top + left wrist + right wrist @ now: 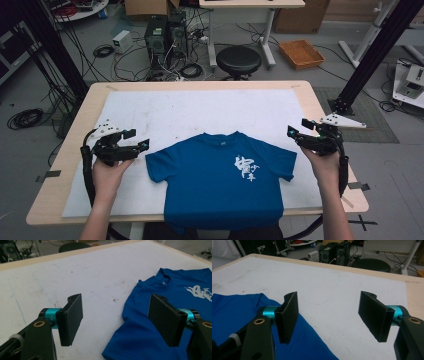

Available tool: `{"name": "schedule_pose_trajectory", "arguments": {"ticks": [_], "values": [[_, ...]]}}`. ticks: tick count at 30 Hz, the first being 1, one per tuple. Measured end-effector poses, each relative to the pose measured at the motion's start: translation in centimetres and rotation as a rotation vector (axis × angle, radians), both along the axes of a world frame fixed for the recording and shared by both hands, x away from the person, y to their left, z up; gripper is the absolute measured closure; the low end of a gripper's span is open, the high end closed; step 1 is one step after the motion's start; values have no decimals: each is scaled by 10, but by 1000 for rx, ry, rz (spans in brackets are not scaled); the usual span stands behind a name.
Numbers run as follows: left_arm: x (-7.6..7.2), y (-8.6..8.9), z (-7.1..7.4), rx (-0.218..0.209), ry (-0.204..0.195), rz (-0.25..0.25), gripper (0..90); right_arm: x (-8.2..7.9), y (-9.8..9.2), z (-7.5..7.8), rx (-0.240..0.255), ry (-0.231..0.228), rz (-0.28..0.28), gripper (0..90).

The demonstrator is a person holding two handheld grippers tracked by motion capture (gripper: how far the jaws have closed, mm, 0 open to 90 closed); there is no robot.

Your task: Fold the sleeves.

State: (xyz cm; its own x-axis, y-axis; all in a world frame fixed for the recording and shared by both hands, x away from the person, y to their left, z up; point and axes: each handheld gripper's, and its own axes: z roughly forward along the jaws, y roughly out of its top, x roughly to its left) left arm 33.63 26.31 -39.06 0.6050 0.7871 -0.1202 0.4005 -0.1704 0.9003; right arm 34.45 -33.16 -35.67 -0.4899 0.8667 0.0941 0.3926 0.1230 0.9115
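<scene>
A blue T-shirt (220, 180) with white lettering lies flat, front up, on the white mat (200, 110), its hem hanging over the table's near edge. My left gripper (139, 140) hovers just left of the shirt's left sleeve, jaws wide apart with nothing between them. In the left gripper view the sleeve and collar of the shirt (160, 322) lie under the right-hand jaw. My right gripper (296, 129) is held just beyond the right sleeve, open and empty. The right gripper view has the shirt (239, 312) low at the left, beneath the left-hand jaw.
The mat covers most of a light wooden table (80, 115). Beyond the far edge are a black stool (238, 60), computer towers (165, 35), cables on the floor and an orange tray (301, 53). A black frame post (372, 55) stands at the right.
</scene>
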Motion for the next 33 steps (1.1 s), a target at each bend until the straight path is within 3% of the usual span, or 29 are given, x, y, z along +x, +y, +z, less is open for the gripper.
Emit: {"name": "schedule_pose_trajectory", "arguments": {"ticks": [5,10,14,16,21,27,32,33], "values": [[0,4,-9,-3,19,-10,345,0,0,0,2,0,0,327],[4,4,-26,20,102,-22,413,2,1,-1,-3,1,0,327],[10,0,-37,73,169,-33,469,2,3,-1,-6,5,5,327],[12,-2,-41,79,198,-30,485,2,3,-1,-8,4,5,327],[14,-1,-48,105,248,-19,562,1,3,-1,-6,3,6,327],[16,-2,-52,124,270,-29,668,1,3,-1,-7,2,6,327],[15,-6,-53,133,272,-62,874,1,3,-1,-4,0,6,327],[15,-6,-53,133,272,-62,879,1,3,0,-3,-1,6,327]]}}
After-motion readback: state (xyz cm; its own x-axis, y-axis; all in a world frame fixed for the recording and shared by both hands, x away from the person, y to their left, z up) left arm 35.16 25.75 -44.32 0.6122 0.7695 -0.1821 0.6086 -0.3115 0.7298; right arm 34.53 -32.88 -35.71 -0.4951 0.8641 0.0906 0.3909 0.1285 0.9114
